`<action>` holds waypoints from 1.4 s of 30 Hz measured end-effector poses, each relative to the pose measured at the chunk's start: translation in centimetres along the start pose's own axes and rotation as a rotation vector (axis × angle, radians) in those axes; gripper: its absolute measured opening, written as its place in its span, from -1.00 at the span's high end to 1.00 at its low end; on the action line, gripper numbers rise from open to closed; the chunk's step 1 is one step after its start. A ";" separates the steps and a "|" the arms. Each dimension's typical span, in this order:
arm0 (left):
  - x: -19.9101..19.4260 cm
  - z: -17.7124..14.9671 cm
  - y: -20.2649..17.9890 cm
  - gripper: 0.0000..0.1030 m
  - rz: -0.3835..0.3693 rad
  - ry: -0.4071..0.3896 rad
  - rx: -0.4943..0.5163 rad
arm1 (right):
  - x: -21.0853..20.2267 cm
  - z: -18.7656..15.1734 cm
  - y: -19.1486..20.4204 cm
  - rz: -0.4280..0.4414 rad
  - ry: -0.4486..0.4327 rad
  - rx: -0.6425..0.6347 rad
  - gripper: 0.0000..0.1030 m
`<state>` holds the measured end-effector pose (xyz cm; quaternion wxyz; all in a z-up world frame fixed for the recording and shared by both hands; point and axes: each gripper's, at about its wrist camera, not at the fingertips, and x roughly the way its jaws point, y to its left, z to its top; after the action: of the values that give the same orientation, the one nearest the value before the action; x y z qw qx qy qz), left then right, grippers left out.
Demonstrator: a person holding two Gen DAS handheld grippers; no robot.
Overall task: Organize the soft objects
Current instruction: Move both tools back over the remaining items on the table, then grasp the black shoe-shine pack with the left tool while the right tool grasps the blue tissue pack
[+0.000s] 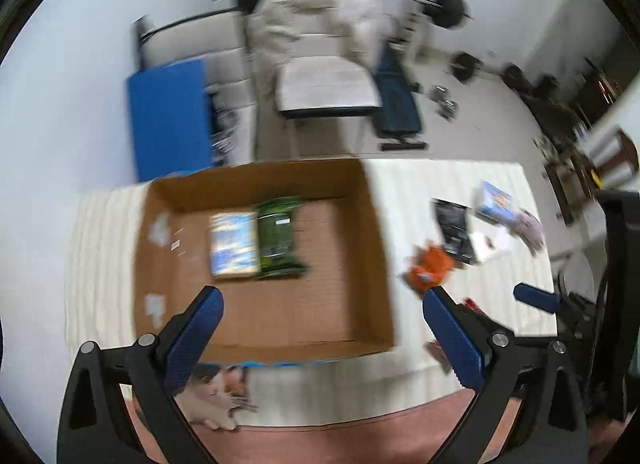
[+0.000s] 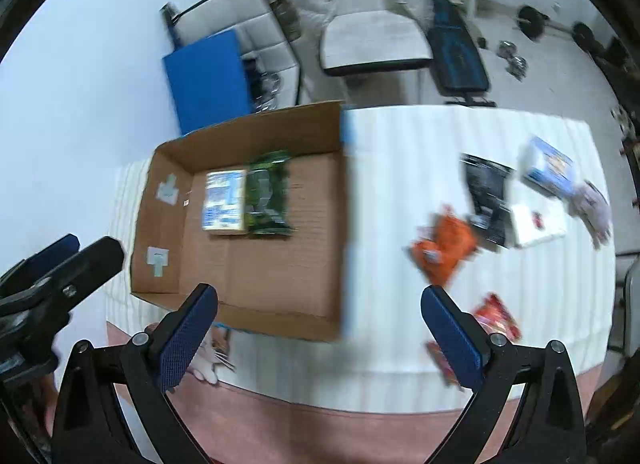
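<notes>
White-covered table point(image 2: 400, 168) across the middle of both views, pink edge nearest the cameras. Beyond the far edge: padded chair point(image 1: 328, 84), blue board point(image 1: 172, 120) at 10 o'clock, weight bench point(image 2: 456, 60) and barbell point(image 1: 448, 4) at 1 o'clock.

Open cardboard box point(image 2: 256, 272) on the left half of the table, flaps up. Inside, toward the far wall, two soft packs lying flat and touching side by side: blue-and-white pack point(image 2: 224, 200) on the left, green pack point(image 2: 268, 196) on the right. Rest of box floor bare cardboard.

Loose items on the right half of the table, well apart from the box:
- Black pouch point(image 2: 488, 192) at 2 o'clock from the box, touching a white pack point(image 2: 536, 224).
- Blue-and-white box-shaped pack point(image 2: 548, 168) farther out, beside a pale purple item point(image 2: 596, 212); blurred, kind not readable.
- Orange pouch point(image 2: 444, 248) at 3 o'clock from the box.
- Red packet point(image 2: 496, 320) near the front edge, just beyond the right gripper's right finger.
- Cat-picture item point(image 1: 216, 396) partly under the box's near edge.

Left gripper point(image 1: 320, 328): fingers spread wide, nothing between them, raised above the near wall of the box.

Right gripper point(image 2: 320, 328): fingers spread wide, nothing held, raised above the box's near right corner and the table front.
</notes>
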<state>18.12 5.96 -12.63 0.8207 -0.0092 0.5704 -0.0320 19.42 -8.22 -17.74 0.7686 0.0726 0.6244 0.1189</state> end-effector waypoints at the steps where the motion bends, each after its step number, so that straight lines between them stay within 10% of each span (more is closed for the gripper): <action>1: 0.5 0.6 -2.0 -0.99 -0.007 0.004 0.038 | -0.6 -0.1 -2.0 -0.007 0.003 0.025 -1.00; 9: 10.4 5.1 -12.6 -0.99 -0.084 0.205 0.101 | -2.5 0.9 -20.0 -0.172 -0.005 0.191 -1.00; 16: 20.4 7.1 -17.1 -0.99 -0.122 0.389 -0.017 | 2.1 7.2 -28.7 -0.260 0.117 -0.019 -1.00; 33: 32.4 6.7 -19.2 -0.98 -0.109 0.583 -0.134 | 17.9 17.5 -27.1 -0.301 0.417 -0.615 -1.00; 42: 32.5 6.0 -21.4 -0.36 -0.104 0.569 -0.050 | 22.3 18.5 -28.4 -0.308 0.486 -0.611 -0.96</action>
<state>34.13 -17.59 -39.85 0.6246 -0.0493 0.7770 -0.0611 44.39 -28.74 -42.22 0.5938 -0.2833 0.7272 0.1959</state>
